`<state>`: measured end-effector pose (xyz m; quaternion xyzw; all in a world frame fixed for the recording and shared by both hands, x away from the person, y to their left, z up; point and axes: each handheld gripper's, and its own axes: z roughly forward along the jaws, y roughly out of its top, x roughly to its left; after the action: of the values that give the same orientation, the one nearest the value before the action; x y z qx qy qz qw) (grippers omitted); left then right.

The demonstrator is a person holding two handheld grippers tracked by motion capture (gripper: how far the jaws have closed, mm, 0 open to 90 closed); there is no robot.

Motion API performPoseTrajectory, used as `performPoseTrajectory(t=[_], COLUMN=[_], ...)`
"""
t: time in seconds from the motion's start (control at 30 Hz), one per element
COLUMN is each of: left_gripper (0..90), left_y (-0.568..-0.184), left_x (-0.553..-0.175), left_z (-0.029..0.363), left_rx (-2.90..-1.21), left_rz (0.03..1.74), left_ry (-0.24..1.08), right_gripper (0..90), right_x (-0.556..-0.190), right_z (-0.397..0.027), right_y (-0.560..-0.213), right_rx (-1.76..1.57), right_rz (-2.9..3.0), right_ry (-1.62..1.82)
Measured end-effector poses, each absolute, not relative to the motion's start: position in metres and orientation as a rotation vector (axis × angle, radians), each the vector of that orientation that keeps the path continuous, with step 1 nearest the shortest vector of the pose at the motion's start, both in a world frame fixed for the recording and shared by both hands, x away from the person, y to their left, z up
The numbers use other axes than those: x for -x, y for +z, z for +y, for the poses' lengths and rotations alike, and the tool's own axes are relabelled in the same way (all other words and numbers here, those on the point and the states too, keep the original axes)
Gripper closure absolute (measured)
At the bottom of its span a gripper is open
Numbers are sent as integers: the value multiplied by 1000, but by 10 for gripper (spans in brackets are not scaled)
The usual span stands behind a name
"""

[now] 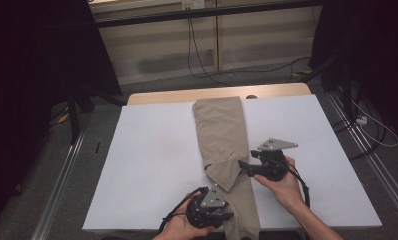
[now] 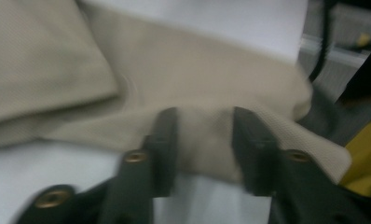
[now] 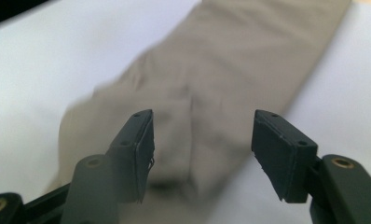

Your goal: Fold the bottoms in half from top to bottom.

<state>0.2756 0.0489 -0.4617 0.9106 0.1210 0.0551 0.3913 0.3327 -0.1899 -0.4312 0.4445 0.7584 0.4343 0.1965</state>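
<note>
**Both grippers at the near end of the folded trousers**

High view: khaki trousers (image 1: 222, 135) lie folded lengthwise down the middle of the white table (image 1: 147, 165), running from the far edge to the near one. A flap of cloth is turned over at an angle partway down. The right gripper (image 1: 243, 164) sits just to the right of that flap, held by the right hand (image 1: 282, 185), jaws pointing left at the cloth and close to its edge; whether they touch it I cannot tell. The left gripper (image 1: 227, 216) is at the near edge of the table, in the left hand (image 1: 184, 227), jaws pointing right onto the trousers' near end.

Left gripper view: blurred. The trousers (image 2: 193, 84) lie right ahead of the jaws. A thick hem passes between the two jaws, which stand part-way apart with cloth filling the gap. Whether the fingertips (image 2: 167, 135) press on it is not clear through the blur, so grasping or released I cannot tell.

Right gripper view: the jaws stand well apart, released, nothing pinched. The trousers (image 3: 230, 70) stretch away ahead of and beneath them, the turned-over flap lying under the gap. White table (image 3: 58, 60) to either side.
</note>
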Motion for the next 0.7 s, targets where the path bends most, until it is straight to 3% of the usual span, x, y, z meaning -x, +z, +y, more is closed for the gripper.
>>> performPoseTrajectory(t=[0.07, 0.1, 0.33, 0.4, 0.47, 0.5, 0.53, 0.7], left_gripper=[890, 900, 900, 900, 824, 715, 685, 708], left_y=[-460, -460, -456, -458, -459, -457, -455, -456], left_x=[-279, -278, -276, -276, -275, -275, -274, -257], left_z=[53, 54, 77, 86, 87, 86, 83, 66], left_rx=[-2321, -2322, -2338, -2340, -2308, -2308, -2292, -2314], left_rz=[327, 333, 387, 417, 460, 461, 441, 292], left_ry=[114, 113, 60, 57, 42, 59, 43, 11], right_gripper=[456, 486, 642, 815, 889, 892, 889, 782], right_x=[-318, -307, -261, -256, -251, -250, -251, -269], right_z=[-194, -195, -182, -180, -180, -182, -182, -166], right_y=[-437, -441, -462, -461, -460, -458, -457, -443], right_rx=[-1240, -1236, -1081, -1050, -1047, -1058, -1061, -968], right_rz=[2180, 2223, 2417, 2442, 2472, 2486, 2483, 2437], right_ry=[1203, 1183, 1035, 1024, 1020, 1016, 1018, 1130])
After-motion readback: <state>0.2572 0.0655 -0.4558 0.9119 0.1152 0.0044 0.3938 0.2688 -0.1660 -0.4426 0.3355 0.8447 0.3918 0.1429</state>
